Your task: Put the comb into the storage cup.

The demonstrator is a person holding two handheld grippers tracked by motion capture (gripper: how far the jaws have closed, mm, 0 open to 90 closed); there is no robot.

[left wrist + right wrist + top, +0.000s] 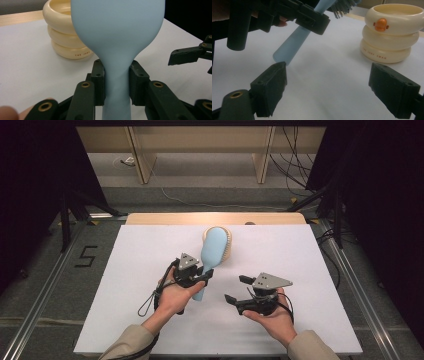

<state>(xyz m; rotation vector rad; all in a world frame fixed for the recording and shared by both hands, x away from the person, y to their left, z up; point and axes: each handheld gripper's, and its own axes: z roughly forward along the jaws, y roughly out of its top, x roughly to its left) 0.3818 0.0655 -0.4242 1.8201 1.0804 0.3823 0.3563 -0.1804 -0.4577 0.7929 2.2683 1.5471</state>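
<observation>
Brush [214, 251], pale blue plastic, looks light, stiff and slick; your left tool [116, 82] pinches its narrow neck, head raised beyond it. Your right tool [334, 91] waits wide open, empty, near the handle end.

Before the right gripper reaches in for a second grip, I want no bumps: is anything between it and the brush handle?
Nothing visible. The right gripper is open, and bare table lies between it and the free end of the brush, held by the left gripper. The cream holder stands off to the side.
</observation>
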